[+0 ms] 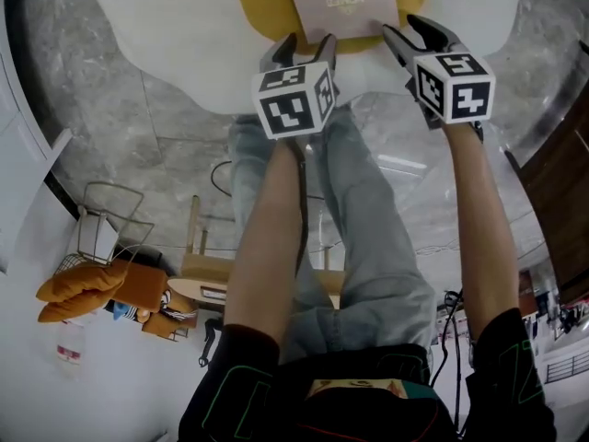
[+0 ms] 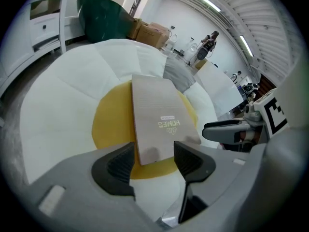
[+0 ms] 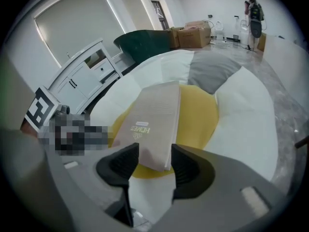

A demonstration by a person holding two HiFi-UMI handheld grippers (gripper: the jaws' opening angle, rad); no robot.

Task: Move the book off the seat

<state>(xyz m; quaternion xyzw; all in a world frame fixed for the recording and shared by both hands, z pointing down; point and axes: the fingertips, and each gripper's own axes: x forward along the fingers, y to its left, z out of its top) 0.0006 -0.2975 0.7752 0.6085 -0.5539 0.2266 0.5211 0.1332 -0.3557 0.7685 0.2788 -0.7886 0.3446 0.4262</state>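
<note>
A beige book [image 1: 340,3] with print on its cover lies flat on the yellow centre cushion [image 1: 262,3] of a white petal-shaped seat [image 1: 166,26]. My left gripper [image 1: 299,49] hovers at the book's near-left corner. In the left gripper view the book [image 2: 157,117] has its near edge just beyond the open left gripper [image 2: 153,161]. My right gripper [image 1: 414,35] stands at the near-right corner. In the right gripper view the book's [image 3: 154,117] near corner shows in the gap of the open right gripper [image 3: 154,166], with no pad pressing on it.
A grey petal cushion [image 2: 178,74] lies beyond the book. A dark green chair [image 2: 104,18], a white cabinet [image 2: 46,18] and cardboard boxes [image 2: 152,33] stand behind the seat. On the marble floor behind me are orange cushions [image 1: 101,288] and a wire basket [image 1: 110,224].
</note>
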